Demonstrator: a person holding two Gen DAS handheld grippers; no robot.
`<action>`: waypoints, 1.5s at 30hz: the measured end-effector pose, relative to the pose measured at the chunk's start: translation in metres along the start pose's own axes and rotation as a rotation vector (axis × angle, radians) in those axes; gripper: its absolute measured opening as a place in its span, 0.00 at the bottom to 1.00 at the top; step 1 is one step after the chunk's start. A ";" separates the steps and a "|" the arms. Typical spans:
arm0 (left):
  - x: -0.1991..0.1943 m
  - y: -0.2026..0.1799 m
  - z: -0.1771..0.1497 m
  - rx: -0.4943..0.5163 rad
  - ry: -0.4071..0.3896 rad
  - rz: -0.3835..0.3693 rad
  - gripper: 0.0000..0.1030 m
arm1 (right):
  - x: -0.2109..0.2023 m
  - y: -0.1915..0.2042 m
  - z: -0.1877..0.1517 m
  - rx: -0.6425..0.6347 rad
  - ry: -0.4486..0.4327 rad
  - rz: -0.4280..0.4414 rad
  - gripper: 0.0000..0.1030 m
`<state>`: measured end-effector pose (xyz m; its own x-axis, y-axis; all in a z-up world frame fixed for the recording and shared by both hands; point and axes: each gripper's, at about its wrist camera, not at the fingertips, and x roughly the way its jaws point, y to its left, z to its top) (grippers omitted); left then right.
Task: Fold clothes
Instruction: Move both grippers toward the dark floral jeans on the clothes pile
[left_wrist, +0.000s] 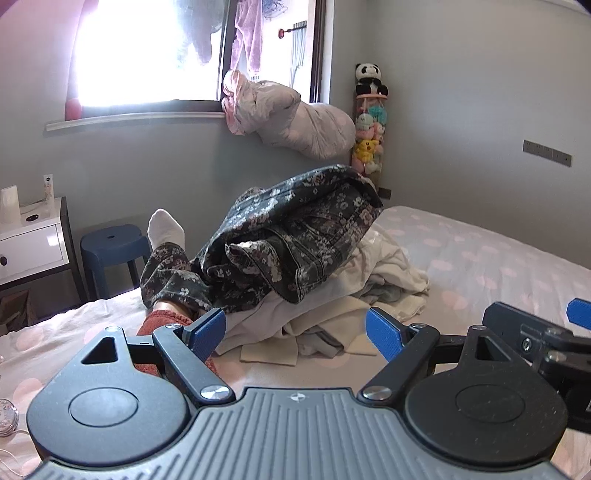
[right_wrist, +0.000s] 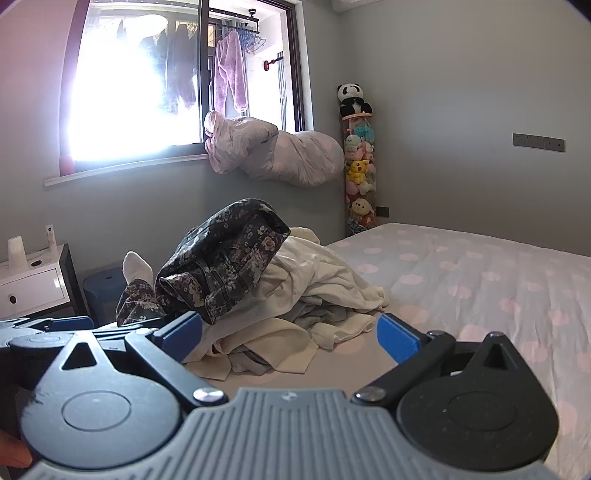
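Note:
A dark floral denim garment lies crumpled on top of a heap of white and cream clothes on the bed. The right wrist view shows the same floral garment and the pale heap. My left gripper stands open just short of the heap, nothing between its blue pads. My right gripper is open too, low over the sheet in front of the pile. The right gripper also shows at the right edge of the left wrist view.
The bed sheet is pale with pink dots. A person's leg in floral trousers and a white sock lies left of the pile. A white nightstand and a blue stool stand left. Bedding hangs over the windowsill.

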<state>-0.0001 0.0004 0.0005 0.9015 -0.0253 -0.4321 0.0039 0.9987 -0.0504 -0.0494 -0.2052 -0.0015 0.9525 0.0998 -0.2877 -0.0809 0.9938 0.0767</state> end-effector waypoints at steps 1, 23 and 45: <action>-0.001 0.001 0.001 0.000 -0.002 -0.006 0.81 | 0.000 0.000 -0.001 0.001 -0.002 0.000 0.99; 0.006 0.000 0.001 -0.004 0.022 -0.035 0.81 | -0.001 -0.007 -0.008 0.038 0.013 0.013 0.99; 0.008 -0.006 -0.004 0.008 0.043 -0.048 0.81 | 0.000 -0.012 -0.015 0.055 0.039 -0.017 0.99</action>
<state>0.0048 -0.0058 -0.0065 0.8807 -0.0744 -0.4678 0.0498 0.9967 -0.0647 -0.0532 -0.2165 -0.0167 0.9412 0.0859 -0.3267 -0.0474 0.9911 0.1240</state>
